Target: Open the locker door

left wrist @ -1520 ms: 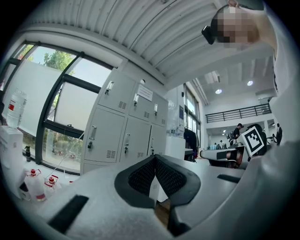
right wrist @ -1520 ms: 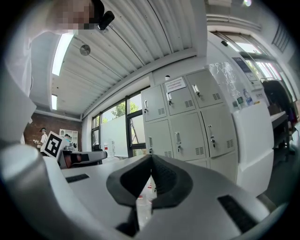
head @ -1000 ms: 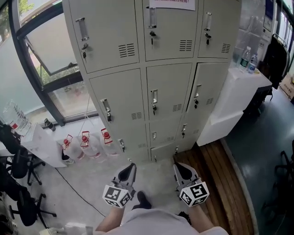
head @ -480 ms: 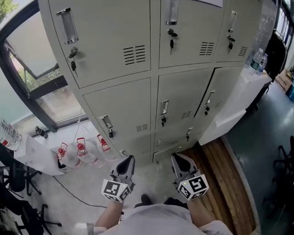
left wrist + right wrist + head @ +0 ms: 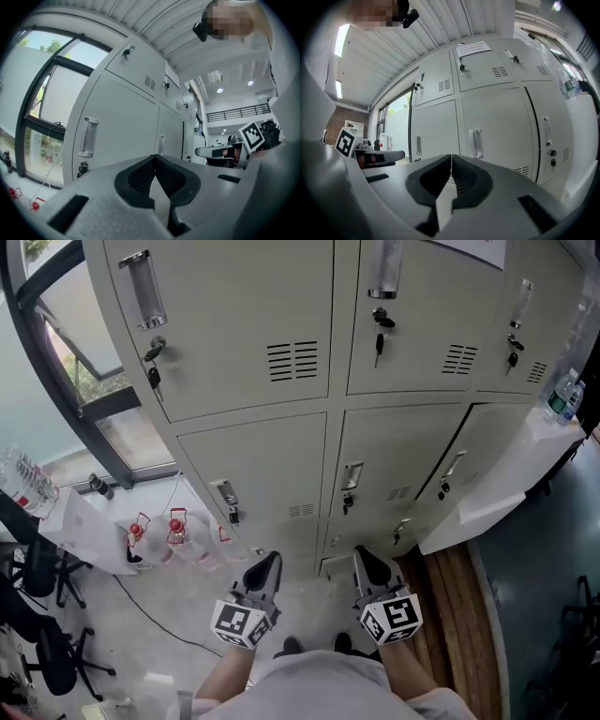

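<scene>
Both stood fully closed and empty: left tongs (image 5: 265, 565) and right tongs (image 5: 364, 559) faced the locker doors (image 5: 253, 465), near them, touching nothing.

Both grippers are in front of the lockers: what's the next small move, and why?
Probably reach the right gripper forward to the handle dead ahead of it, opening its jaws on the way. Both it and the left gripper are shut, empty and short of the lockers.
</scene>
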The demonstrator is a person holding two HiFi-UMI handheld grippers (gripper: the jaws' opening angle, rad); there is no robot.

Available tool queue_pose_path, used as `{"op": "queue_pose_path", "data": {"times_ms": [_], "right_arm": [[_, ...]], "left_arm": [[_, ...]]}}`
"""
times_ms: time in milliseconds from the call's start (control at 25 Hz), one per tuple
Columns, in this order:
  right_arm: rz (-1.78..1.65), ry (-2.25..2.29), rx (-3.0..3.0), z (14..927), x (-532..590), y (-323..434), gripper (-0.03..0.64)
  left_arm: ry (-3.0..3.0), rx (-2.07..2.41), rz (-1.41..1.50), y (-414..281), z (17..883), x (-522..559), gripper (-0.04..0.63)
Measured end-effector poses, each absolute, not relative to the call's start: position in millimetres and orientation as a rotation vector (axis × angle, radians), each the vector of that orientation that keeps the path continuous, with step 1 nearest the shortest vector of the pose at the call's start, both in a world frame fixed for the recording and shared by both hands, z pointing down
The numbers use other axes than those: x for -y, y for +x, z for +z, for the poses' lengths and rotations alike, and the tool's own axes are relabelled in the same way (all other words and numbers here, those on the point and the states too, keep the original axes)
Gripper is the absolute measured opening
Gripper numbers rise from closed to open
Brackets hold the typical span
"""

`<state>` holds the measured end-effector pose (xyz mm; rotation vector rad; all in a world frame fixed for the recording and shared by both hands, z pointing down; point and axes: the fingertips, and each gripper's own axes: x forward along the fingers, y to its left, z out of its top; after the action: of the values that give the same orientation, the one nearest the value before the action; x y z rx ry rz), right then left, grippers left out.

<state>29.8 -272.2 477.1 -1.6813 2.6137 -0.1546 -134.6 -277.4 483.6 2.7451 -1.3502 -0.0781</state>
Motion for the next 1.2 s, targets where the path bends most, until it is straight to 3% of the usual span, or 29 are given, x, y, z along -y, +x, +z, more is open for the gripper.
{"op": "queue_pose_path", "data": {"times_ms": [560,640,760,1200], "right_arm": [[-0.153,-1.636,-2.654,479,310,45,0.019],[-0.162,-1.628,-2.660,480,317,43,0.125],[-0.154,-1.629,-2.662,478,327,40,0.175],[-0.090,-1.643,-2.675,466,377,28,0.193]], "left_arm": [[2.684,1.453,-0.067,-120,488,284,0.005],[2.682,1.455,-0.064,-120,489,285,0.005],[2.682,1.461,-0.063,-122,489,286,0.005],[2.669,1.497,-0.047,-137,488,293,0.005]]}}
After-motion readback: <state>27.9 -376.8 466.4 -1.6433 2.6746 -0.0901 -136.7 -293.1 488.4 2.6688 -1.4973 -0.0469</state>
